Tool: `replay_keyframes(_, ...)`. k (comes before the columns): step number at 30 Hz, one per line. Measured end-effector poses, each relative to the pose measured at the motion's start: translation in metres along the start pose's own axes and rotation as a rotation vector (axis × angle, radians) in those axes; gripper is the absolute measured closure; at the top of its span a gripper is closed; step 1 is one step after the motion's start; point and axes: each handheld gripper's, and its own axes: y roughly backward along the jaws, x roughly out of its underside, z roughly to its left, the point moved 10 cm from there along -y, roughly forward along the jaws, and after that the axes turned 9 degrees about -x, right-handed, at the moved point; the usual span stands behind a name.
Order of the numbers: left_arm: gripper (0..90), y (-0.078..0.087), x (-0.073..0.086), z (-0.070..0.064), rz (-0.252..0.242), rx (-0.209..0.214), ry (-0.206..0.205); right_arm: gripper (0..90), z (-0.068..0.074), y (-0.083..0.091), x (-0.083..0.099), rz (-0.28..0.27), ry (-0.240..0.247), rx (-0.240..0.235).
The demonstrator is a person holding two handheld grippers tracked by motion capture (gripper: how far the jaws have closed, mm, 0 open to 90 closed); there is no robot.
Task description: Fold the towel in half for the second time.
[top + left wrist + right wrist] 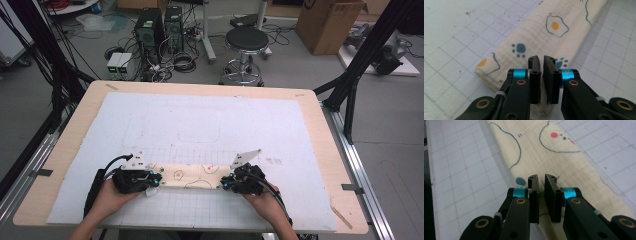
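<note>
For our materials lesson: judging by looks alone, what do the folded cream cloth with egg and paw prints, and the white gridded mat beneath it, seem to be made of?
The folded cream cloth looks like soft woven cotton, perhaps crinkled gauze: a fine ribbed texture, matt, with layered edges at the fold. The white gridded mat looks like a thin matt sheet, possibly foam or vinyl; it is smooth, printed with grey lines and speckled with marks.

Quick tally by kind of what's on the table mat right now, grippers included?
Folded printed cloth: 1
Handheld grippers: 2, the left gripper and the right gripper, one at each end of the cloth
White grid mat: 1
Total: 4
</note>
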Motion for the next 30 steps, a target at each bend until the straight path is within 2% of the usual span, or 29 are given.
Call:
replay_keyframes(8, 77.0, 0.004, 0.005, 0.007, -0.019, -0.009, 0.025, 78.9, -0.007, 0.013, 0.012, -0.024, -0.016, 0.015)
replay_keyframes(16, 74.5, 0.006, 0.008, 0.01, -0.033, -0.012, 0.028, 76.0, -0.009, 0.019, 0.018, -0.035, -0.003, 0.027)
replay_keyframes(21, 73.9, 0.007, 0.007, 0.01, -0.038, -0.016, 0.014, 74.3, -0.009, 0.021, 0.02, -0.053, 0.01, 0.033)
replay_keyframes(24, 70.0, 0.013, -0.002, 0.009, -0.082, -0.01, 0.02, 70.4, -0.005, 0.024, 0.014, -0.076, 0.027, 0.019)
replay_keyframes(27, 66.5, 0.017, -0.016, 0.01, -0.124, -0.001, 0.017, 65.6, -0.007, 0.027, 0.0, -0.109, 0.055, 0.032)
replay_keyframes(29, 64.3, 0.014, -0.021, 0.011, -0.128, 0.0, 0.02, 61.1, -0.011, 0.027, -0.009, -0.116, 0.065, 0.055)
replay_keyframes(30, 64.3, 0.012, -0.021, 0.012, -0.121, 0.001, 0.013, 59.0, -0.012, 0.024, -0.013, -0.116, 0.069, 0.045)
